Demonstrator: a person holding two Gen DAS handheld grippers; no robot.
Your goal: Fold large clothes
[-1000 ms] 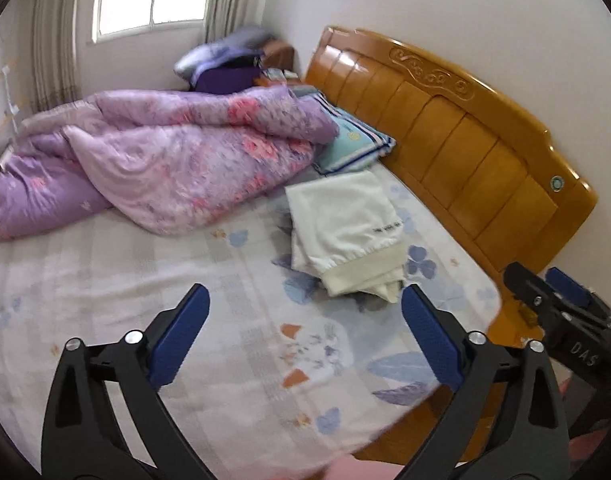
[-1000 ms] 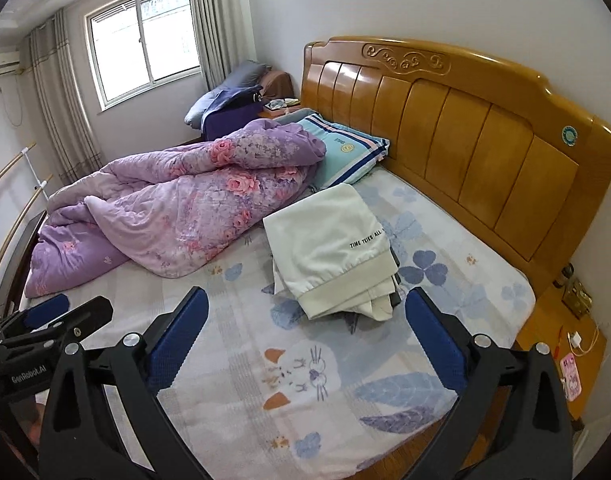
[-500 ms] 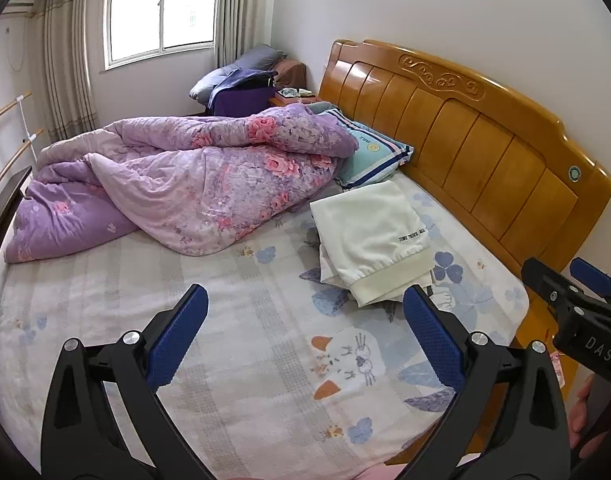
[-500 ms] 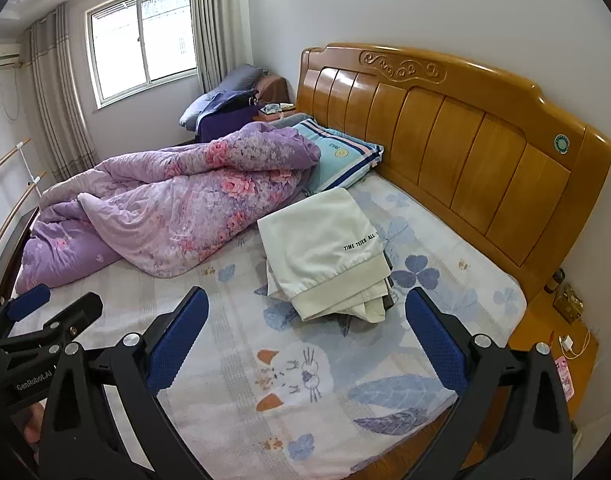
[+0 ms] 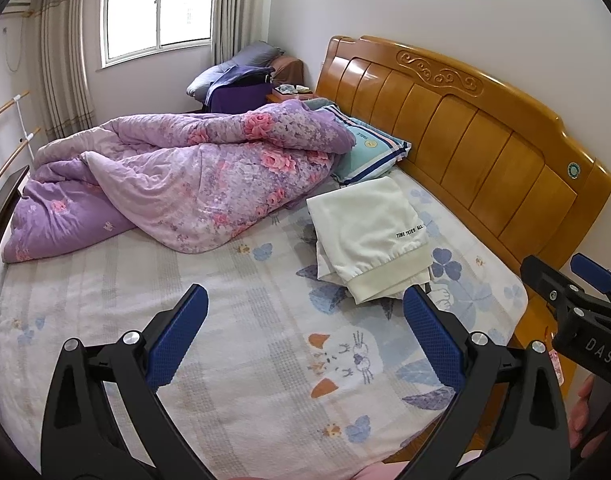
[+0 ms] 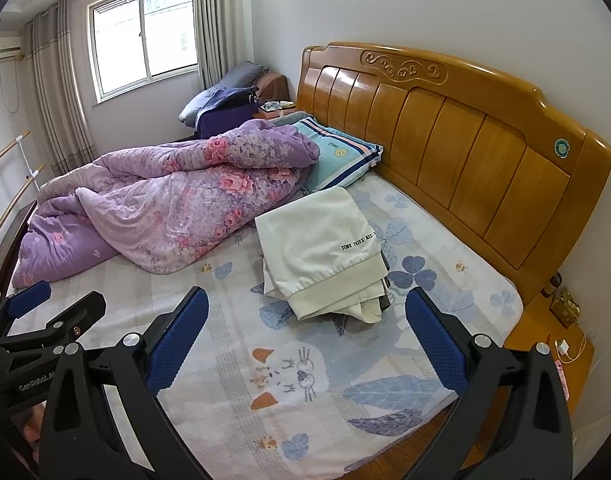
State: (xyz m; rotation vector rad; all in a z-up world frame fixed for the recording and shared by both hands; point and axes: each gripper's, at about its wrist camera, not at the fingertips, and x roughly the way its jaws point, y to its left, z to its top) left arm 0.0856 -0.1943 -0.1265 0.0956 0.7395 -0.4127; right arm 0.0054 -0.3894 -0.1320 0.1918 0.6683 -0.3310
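Observation:
A folded cream garment (image 5: 369,236) (image 6: 323,242) with black lettering lies on top of other folded clothes on the bed's patterned sheet (image 5: 241,320) (image 6: 297,364), near the headboard. My left gripper (image 5: 305,328) hangs open over the sheet, well short of the pile, nothing between its blue pads. My right gripper (image 6: 307,328) is open too and empty, also back from the pile. Each gripper shows at the edge of the other's view: the right gripper (image 5: 577,296) at far right, the left gripper (image 6: 45,316) at far left.
A crumpled purple floral quilt (image 5: 193,180) (image 6: 173,196) covers the far half of the bed. A striped teal pillow (image 5: 369,152) (image 6: 337,156) leans by the wooden headboard (image 5: 485,148) (image 6: 465,148). A wooden nightstand (image 6: 553,340) stands at the right, a window (image 6: 145,36) at the back.
Both grippers have drawn back and risen from the bed; the clothes pile now looks farther off. Jaws stayed open.

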